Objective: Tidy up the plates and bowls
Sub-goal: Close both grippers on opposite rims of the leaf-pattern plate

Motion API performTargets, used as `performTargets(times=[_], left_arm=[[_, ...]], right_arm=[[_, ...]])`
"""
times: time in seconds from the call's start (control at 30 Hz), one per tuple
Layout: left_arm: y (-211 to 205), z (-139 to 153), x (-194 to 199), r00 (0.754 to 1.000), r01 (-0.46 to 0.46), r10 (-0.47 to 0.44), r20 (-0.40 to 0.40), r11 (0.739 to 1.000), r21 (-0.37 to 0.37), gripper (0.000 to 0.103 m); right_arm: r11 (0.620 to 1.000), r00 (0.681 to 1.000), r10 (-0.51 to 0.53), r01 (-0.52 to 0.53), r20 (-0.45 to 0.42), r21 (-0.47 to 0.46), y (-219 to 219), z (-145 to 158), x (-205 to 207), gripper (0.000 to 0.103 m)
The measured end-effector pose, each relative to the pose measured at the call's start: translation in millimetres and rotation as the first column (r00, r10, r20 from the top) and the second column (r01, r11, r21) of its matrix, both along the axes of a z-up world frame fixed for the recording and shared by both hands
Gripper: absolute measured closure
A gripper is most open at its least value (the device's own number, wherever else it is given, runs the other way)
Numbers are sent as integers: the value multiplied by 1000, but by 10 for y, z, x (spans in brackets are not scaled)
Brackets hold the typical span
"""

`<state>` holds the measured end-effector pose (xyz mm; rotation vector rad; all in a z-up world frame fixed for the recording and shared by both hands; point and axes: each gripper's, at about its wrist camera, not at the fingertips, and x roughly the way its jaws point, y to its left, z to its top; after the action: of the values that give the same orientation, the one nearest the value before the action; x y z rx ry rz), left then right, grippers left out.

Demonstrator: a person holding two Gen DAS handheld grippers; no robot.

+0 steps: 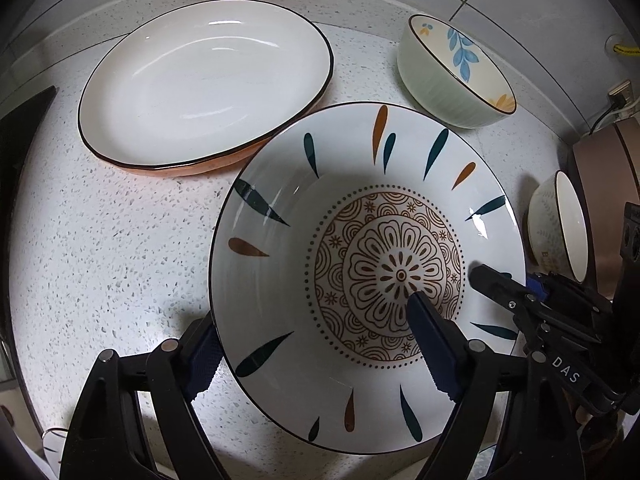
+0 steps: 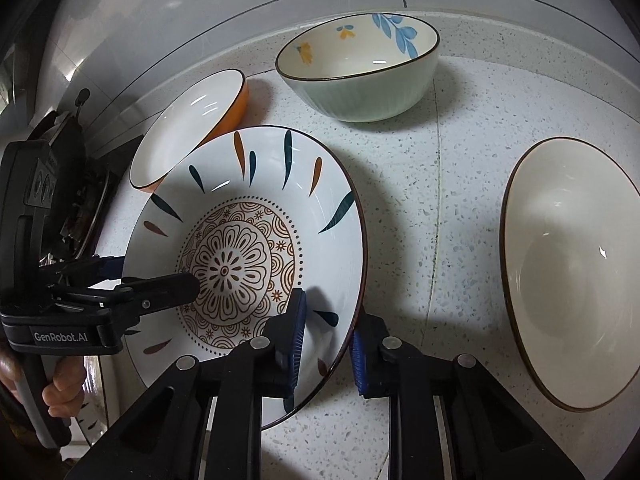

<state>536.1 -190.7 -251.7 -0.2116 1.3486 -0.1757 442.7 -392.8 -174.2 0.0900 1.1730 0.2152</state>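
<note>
both grippers at the rim of the patterned plate [image 1: 360,272]

the patterned plate sits on the speckled counter [image 1: 120,248]. the left gripper [image 1: 316,344] straddles its near rim with fingers spread, one inside, one outside. the right gripper [image 2: 326,344] has its fingers pinching the plate's rim on the opposite side. behind the plate, touching it, is the orange-sided dish [image 1: 204,84]; the leaf-painted bowl [image 1: 456,72] stands beyond the plate, apart; a plain white dish [image 2: 572,272] lies well apart.

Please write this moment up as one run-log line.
patterned plate: on counter, rim overlaps orange bowl | right gripper: shut on patterned plate's rim | left gripper: straddles opposite rim, open
</note>
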Motion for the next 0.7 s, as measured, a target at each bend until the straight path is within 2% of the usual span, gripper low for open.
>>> performTargets(times=[0.1, 0.23, 0.43, 0.53, 0.7], left_arm=[[128, 26, 34, 1000, -11, 11, 4, 1000, 1, 31], [359, 42, 68, 999, -40, 40, 11, 999, 7, 51], [563, 38, 54, 998, -59, 59, 20, 998, 16, 73], [642, 45, 39, 998, -62, 61, 21, 998, 24, 79], [746, 54, 16, 997, -81, 81, 7, 997, 0, 82]], right_arm=[[1000, 1000, -5, 5, 5, -2, -1, 3, -20, 84], [1000, 1000, -4, 4, 12, -9, 7, 5, -23, 85], [1000, 1000, -4, 4, 18, -14, 17, 8, -75, 85], [1000, 1000, -4, 4, 19, -19, 16, 12, -92, 85], [1000, 1000, 10, -10, 22, -28, 27, 11, -99, 86]])
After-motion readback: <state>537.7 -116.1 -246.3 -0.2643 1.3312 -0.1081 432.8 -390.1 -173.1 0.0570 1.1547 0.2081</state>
